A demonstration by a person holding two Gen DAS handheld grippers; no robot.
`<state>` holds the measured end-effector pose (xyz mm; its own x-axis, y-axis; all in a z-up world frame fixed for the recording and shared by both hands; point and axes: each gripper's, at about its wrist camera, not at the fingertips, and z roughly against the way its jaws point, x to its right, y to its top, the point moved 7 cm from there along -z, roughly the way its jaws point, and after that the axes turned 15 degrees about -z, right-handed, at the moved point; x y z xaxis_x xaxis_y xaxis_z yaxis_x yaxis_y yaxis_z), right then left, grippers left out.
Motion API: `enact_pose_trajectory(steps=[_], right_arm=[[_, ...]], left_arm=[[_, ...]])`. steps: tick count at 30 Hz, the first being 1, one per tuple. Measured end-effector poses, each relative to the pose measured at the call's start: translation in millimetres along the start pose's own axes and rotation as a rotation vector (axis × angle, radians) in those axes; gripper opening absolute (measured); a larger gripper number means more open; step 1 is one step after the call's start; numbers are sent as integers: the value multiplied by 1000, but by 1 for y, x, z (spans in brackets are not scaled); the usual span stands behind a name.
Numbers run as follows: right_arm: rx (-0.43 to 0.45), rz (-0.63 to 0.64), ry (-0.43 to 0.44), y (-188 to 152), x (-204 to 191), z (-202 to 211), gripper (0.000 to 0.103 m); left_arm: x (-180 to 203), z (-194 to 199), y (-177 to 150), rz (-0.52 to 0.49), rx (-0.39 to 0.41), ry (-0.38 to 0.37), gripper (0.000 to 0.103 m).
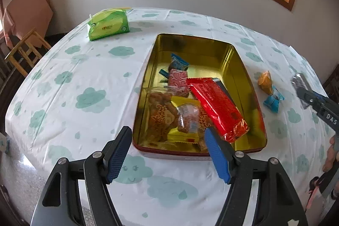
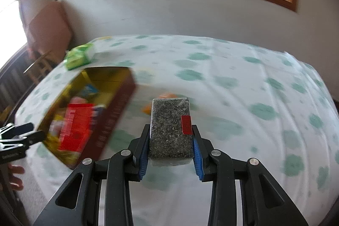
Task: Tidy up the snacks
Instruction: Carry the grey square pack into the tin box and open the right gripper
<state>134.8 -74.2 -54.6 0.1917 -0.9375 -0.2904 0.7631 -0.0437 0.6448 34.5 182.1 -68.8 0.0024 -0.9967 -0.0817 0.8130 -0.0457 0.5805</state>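
2 tools are seen over a counter (image 1: 63, 82) w/ cloud-print cloth. Gold tin (image 1: 239, 69) is set mid-counter, w/ red pack (image 1: 214, 103), cookie bag (image 1: 163, 113) & small wrapped sweets inside. Speckled grey block (image 2: 169, 130) is clenched by right tool (image 2: 170, 141), held off the cloth. Left tool (image 1: 167, 151) is released, nothing gripped, near tin's front edge. Orange snack (image 1: 266, 81) & blue candy (image 1: 273, 101) are left just right of tin.

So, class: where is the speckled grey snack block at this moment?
In the right wrist view the grey snack block sits clamped in the right claw, held above the cloud-print tablecloth, right of the open tin.
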Motion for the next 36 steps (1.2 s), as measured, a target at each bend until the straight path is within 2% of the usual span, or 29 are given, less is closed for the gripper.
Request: enact_pose_trajectory(steps=[6,15,21,36], right_arm=[[-26,75,78,-8,-62,-6,36],[-65,148,85,-11,-118,-37,36],[-102,181,61,-16,-134,-61,36],[-137,218,56,-33,-154,-81,38]], left_arm=[[-18,5,-5,42,-2,19,67],[-40,2,-17,106,-40,40,67],[-51,0,-24,103,-74,89,68],[-66,-1,-29,122,-89,117,70]])
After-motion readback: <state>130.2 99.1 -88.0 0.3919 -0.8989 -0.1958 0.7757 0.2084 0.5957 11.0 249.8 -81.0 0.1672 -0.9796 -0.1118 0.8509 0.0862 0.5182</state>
